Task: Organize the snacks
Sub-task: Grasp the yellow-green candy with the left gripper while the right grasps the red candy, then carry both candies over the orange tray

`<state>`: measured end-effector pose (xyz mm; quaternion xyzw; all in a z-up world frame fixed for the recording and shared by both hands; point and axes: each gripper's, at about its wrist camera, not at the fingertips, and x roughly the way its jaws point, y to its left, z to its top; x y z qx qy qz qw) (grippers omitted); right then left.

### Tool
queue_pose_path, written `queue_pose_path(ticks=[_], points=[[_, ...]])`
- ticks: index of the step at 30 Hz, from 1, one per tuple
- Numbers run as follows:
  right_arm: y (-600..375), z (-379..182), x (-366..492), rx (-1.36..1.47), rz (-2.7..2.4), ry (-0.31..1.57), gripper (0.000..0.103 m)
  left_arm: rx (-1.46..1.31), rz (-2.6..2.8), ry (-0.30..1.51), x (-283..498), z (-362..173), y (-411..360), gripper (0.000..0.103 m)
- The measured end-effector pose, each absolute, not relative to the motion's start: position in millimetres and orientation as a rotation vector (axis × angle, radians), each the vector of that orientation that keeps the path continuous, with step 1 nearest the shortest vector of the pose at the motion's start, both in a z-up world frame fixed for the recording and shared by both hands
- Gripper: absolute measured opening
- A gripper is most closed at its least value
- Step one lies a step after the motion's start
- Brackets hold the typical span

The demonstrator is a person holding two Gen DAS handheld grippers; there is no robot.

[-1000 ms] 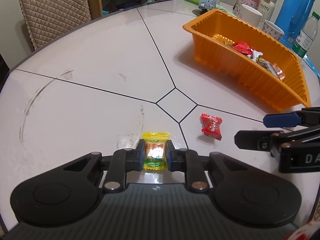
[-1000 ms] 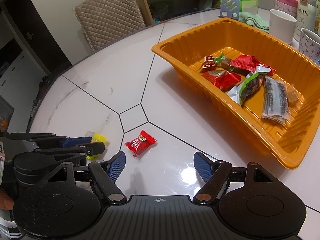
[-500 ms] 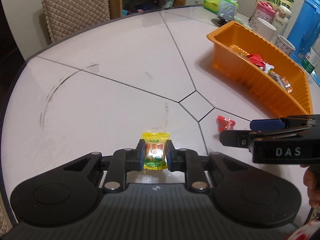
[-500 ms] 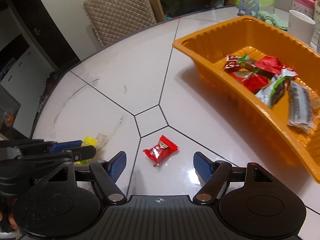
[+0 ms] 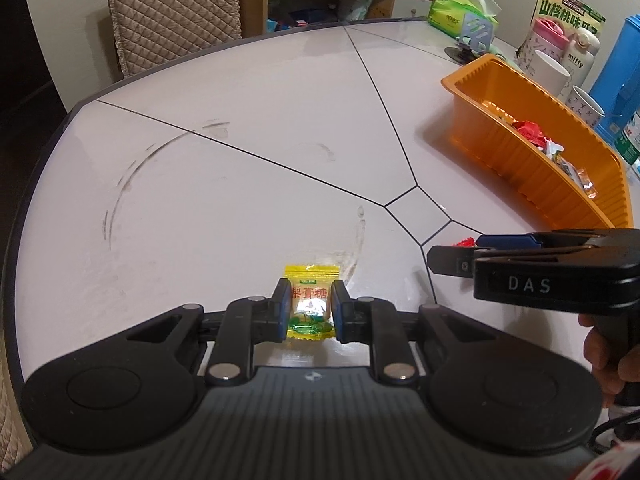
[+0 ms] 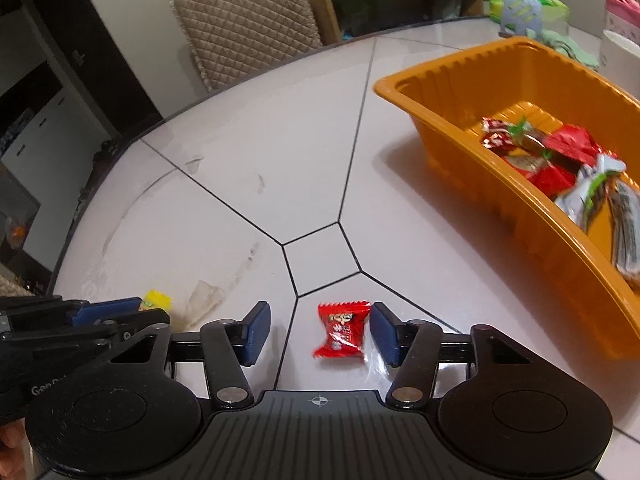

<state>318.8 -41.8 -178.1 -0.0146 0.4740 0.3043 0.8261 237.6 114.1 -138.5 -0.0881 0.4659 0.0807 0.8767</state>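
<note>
My left gripper (image 5: pixel 310 292) is shut on a yellow candy packet (image 5: pixel 311 306), held just above the white table. The packet also shows in the right wrist view (image 6: pixel 157 301), behind the left gripper (image 6: pixel 116 312). My right gripper (image 6: pixel 318 330) is open, its jaws on either side of a red candy (image 6: pixel 342 334) that lies on the table. In the left wrist view the right gripper (image 5: pixel 460 256) hides most of the red candy (image 5: pixel 463 241). An orange tray (image 6: pixel 440 76) (image 5: pixel 520 184) with several wrapped snacks stands to the right.
Mugs (image 5: pixel 550 70), a pink bottle (image 5: pixel 546 36), a blue thermos (image 5: pixel 620 76) and a green tissue pack (image 5: pixel 460 16) stand behind the tray. A quilted chair (image 6: pixel 248 28) stands at the table's far edge. The table (image 5: pixel 240 120) has dark seams and smudges.
My right gripper has moved forward and down, so the red candy now lies between its open jaws. My left gripper has drawn back from the tray, still holding the yellow packet.
</note>
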Motion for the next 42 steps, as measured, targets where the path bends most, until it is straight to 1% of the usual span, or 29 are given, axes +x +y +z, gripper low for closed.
queue_pose_path(ticks=[6, 11, 17, 20, 30, 42], points=[[-43, -180, 316, -0.092, 0.676, 0.988, 0.043, -0.188, 0.165, 0.970, 237, -139, 113, 0.019], [-43, -180, 314, -0.152, 0.685, 0.975, 0.030, -0.187, 0.159, 0.972, 238, -139, 113, 0.019], [-44, -181, 311, -0.200, 0.691, 0.957, 0.021, -0.181, 0.155, 0.975, 238, -138, 112, 0.019], [-44, -181, 310, -0.212, 0.699, 0.953, 0.020, -0.179, 0.153, 0.975, 237, -138, 112, 0.019], [-47, -177, 304, -0.216, 0.724, 0.952, 0.018, -0.167, 0.149, 0.965, 234, -131, 107, 0.019], [-65, -151, 283, -0.138, 0.763, 0.959, 0.018, -0.158, 0.133, 0.941, 220, -111, 96, 0.019]])
